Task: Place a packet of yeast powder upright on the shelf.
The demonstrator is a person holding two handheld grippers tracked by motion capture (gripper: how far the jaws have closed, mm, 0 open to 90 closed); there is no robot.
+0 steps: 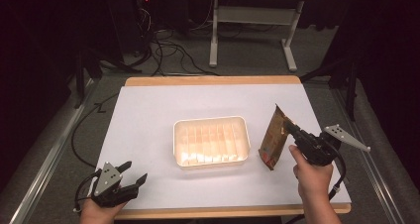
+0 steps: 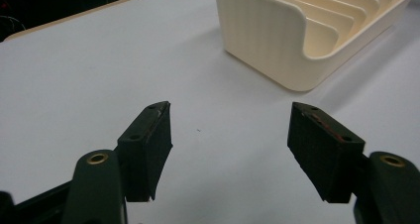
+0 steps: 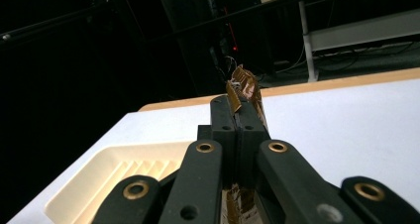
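The right tongs (image 1: pixel 292 130) are clamped tight on a brown snack packet (image 1: pixel 274 137), pinching it along its right edge near the top. The packet stands almost upright, its lower end close to or resting on the white bench (image 1: pixel 148 120), just to the right of the cream ribbed tray (image 1: pixel 210 142). In the right gripper view the two black jaws meet with only the thin foil between them, and the crumpled top of the packet (image 3: pixel 242 87) sticks out beyond the tips. A grip on the edge of the film rather than across the body makes sense: the film is thin and flat there, so the jaws can close fully and the contents are not crushed, and the packet hangs freely below the grip, ready to be swung over the tray's rim.

The left tongs (image 1: pixel 132 177) sit at the near left corner of the bench, well apart from the tray and the packet, with the jaws spread wide and nothing between them; the left gripper view looks past the two pads (image 2: pixel 148 144) at bare bench surface and the tray's rounded corner (image 2: pixel 277 45). Parked there, they stay out of the right hand's path and are likely waiting, perhaps to steady the tray, which is light enough to slide if the packet nudges it.
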